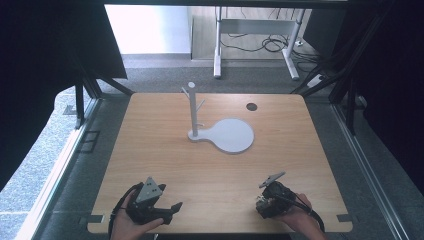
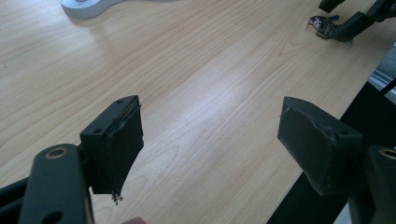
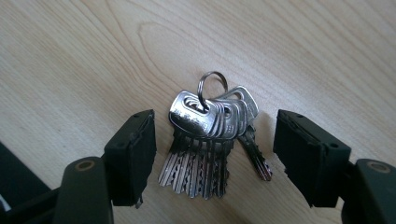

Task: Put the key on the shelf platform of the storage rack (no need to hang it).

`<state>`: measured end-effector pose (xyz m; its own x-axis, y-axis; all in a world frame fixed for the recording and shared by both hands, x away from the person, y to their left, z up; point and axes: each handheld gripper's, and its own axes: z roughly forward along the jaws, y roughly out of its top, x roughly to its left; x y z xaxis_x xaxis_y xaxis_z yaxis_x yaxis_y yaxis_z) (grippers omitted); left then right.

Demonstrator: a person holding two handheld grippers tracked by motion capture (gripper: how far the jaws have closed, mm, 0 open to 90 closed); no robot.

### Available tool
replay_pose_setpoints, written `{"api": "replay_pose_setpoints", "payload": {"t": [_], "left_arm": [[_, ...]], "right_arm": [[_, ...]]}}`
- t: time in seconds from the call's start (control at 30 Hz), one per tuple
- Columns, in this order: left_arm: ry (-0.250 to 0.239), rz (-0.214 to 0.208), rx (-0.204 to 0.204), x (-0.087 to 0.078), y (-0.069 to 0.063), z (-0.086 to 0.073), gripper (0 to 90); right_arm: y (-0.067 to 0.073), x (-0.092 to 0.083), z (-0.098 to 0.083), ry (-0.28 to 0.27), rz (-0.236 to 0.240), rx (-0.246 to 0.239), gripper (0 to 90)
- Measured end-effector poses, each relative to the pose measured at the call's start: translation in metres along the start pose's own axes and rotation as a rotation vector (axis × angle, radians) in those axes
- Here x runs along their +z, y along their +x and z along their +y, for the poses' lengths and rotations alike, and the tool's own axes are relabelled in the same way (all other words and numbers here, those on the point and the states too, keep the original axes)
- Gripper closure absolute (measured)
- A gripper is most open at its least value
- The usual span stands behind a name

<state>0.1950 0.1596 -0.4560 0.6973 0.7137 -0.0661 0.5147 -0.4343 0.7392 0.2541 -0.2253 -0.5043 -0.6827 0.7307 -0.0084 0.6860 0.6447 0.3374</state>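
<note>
We are hovering the right gripper (image 3: pixel 212 154) low over a bunch of silver metal keys on a round split ring (image 3: pixel 208 140), jaws spread wide so both pads straddle it; the bunch is lying flat on the pale wooden table (image 3: pixel 70 56), centre frame, untouched. The left gripper (image 2: pixel 210 140) is resting wide and empty, lower left in the high view, apparently parked clear. A white peg stand (image 1: pixel 194 112) is waiting mid-table, likely for hanging.
</note>
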Motion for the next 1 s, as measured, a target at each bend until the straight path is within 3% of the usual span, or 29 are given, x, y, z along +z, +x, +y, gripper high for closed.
{"api": "replay_pose_setpoints", "payload": {"t": [0.27, 0.43, 0.6, 0.73, 0.87, 0.93, 1.0], "left_arm": [[0.0, 0.001, -0.001, 0.0, 0.0, 0.0, 22.6], [-0.002, 0.001, 0.0, 0.0, 0.0, 0.0, 22.6], [-0.001, 0.001, 0.001, 0.0, 0.0, 0.0, 22.6], [-0.004, 0.002, -0.002, -0.001, 0.001, 0.0, 22.6], [-0.003, 0.002, -0.002, -0.001, 0.001, 0.0, 22.6], [-0.001, 0.001, -0.001, 0.0, 0.0, 0.0, 22.6], [-0.001, 0.001, -0.001, 0.0, 0.0, 0.0, 22.6]], "right_arm": [[-0.004, 0.004, 0.0, 0.0, 0.004, 0.009, 30.0], [-0.008, 0.003, 0.001, 0.003, 0.001, 0.015, 34.4], [-0.007, 0.002, 0.004, 0.013, 0.006, 0.005, 44.4], [-0.011, 0.0, 0.004, 0.011, -0.002, 0.027, 56.4], [-0.011, 0.0, 0.003, 0.012, -0.003, 0.031, 57.8], [-0.012, -0.001, 0.003, 0.008, 0.001, 0.028, 65.8], [-0.012, -0.001, 0.003, 0.005, -0.001, 0.027, 66.4]]}}
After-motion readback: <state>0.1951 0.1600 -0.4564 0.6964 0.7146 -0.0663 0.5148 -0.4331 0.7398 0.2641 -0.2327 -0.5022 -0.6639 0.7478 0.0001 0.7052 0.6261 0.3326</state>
